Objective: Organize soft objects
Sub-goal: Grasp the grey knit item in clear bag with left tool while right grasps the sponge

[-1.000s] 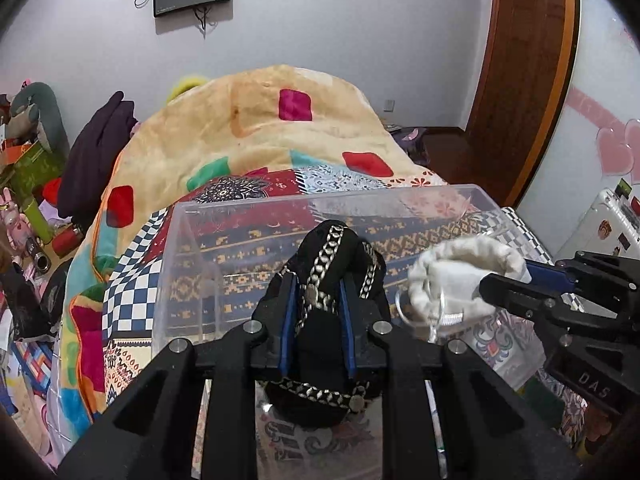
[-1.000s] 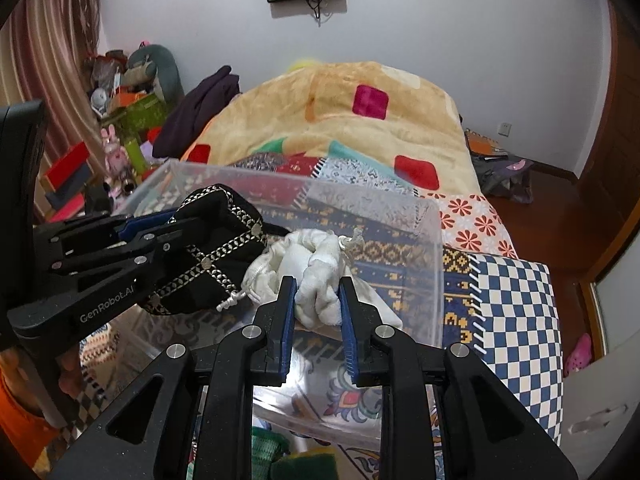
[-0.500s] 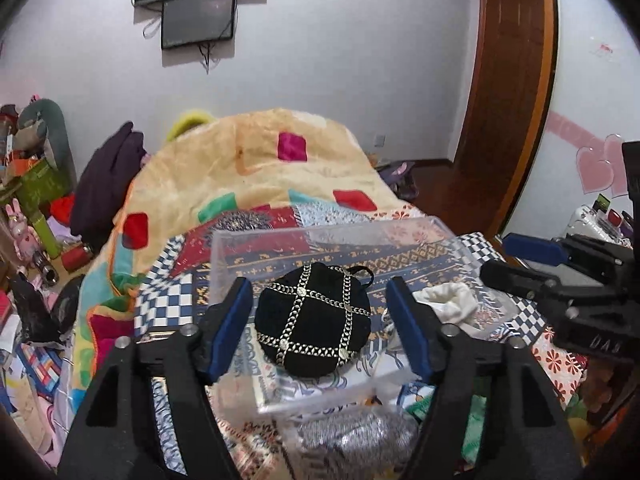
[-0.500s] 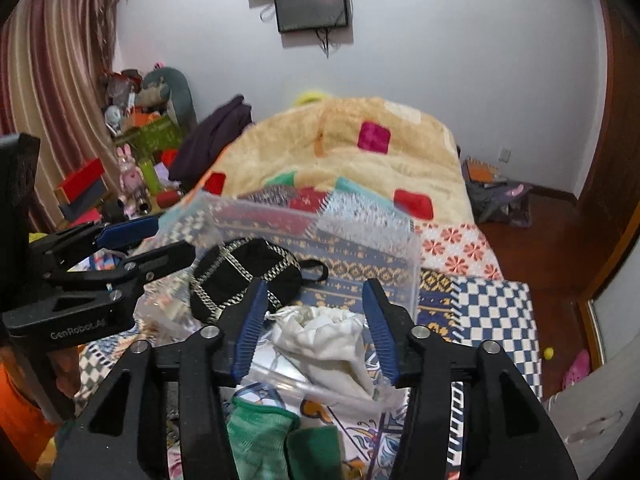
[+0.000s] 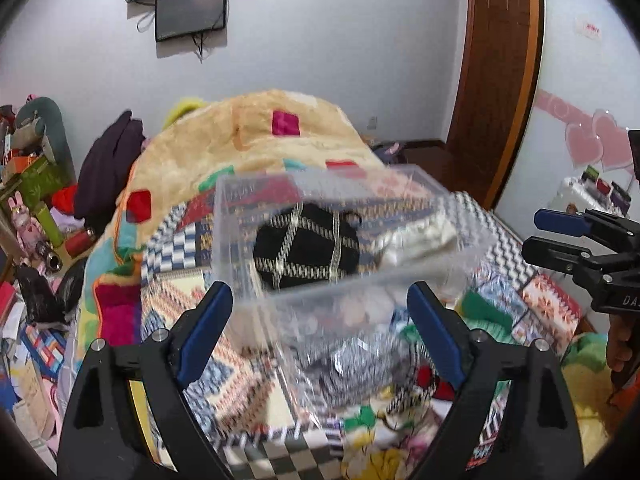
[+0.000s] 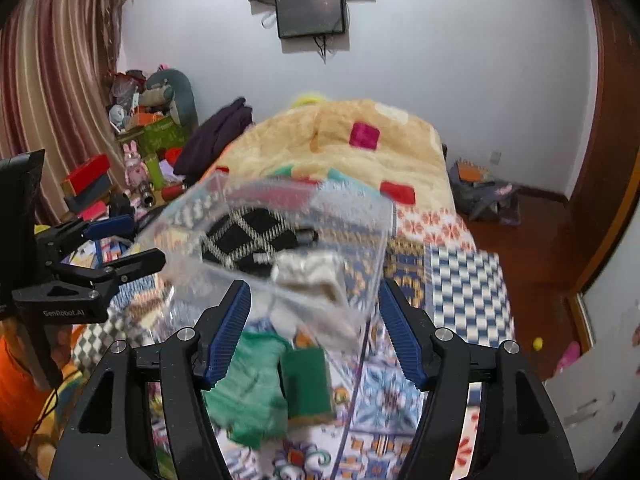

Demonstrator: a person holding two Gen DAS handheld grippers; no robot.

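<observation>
Nearest, the left gripper (image 5: 318, 322) and the right gripper (image 6: 314, 328) are shown with fingers spread wide apart, nothing held between them. Just beyond, a clear plastic bin (image 5: 400, 280) is seen on the patterned bed (image 6: 464, 276), with a black chain-trimmed pouch (image 5: 306, 246) and a white cloth bundle (image 5: 420, 236) lying side by side inside it. Farther back, a tan blanket (image 5: 248, 140) is heaped below a wall-mounted screen (image 6: 312, 14).

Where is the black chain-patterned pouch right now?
The black pouch lies inside the clear bin on the bed, on the bin's left side, next to the white cloth. Both grippers are open and clear of it.
</observation>
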